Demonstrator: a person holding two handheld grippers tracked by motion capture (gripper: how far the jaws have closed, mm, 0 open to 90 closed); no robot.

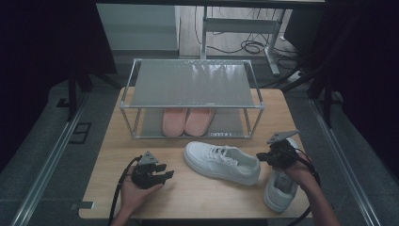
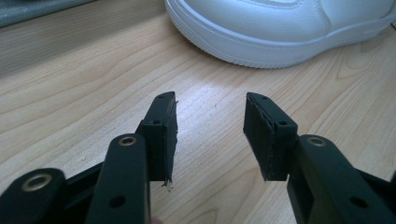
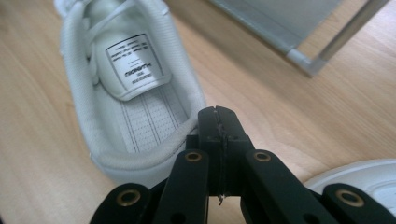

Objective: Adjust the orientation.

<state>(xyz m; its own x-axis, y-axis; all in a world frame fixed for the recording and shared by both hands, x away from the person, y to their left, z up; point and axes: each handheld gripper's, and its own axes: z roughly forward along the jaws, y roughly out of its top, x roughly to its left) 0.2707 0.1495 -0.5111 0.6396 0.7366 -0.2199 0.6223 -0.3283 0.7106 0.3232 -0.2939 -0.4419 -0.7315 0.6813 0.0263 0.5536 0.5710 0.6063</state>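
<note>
The right claw (image 3: 217, 122), shut on nothing, hovers at the heel rim of a white sneaker (image 3: 135, 93). Its tongue label's print is unreadable. The left claw (image 2: 210, 135) gapes empty above the surface (image 2: 93, 93).

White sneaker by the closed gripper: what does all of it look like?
The white lace-up sneaker stands upright on its sole on the light wooden table, near the right edge. It looks like smooth leather, with a padded mesh collar, a perforated insole and a white tongue label with black print. The shut right gripper sits right at its heel rim, holding nothing.
</note>
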